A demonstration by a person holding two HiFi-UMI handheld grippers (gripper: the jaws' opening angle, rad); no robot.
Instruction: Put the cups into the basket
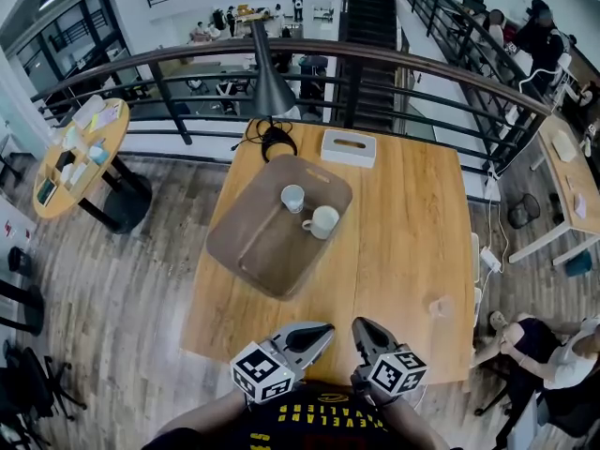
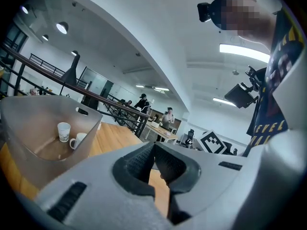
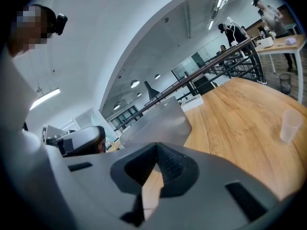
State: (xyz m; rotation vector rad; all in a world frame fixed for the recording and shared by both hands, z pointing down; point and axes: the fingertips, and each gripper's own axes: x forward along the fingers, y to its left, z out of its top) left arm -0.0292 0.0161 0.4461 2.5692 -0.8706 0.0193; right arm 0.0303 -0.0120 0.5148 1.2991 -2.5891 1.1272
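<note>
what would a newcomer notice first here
A grey-brown basket in the middle of the wooden table holds a white cup and a white mug. A clear plastic cup stands alone near the table's right edge. The left gripper and right gripper hover shut and empty at the near edge.

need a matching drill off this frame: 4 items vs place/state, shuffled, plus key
1 mug
2 clear cup
3 tissue box
4 left gripper

A jaws shut, empty
B far edge of the table
C in the basket
D bare tabletop, right side

Pairs: 1-C, 2-D, 3-B, 4-A
</note>
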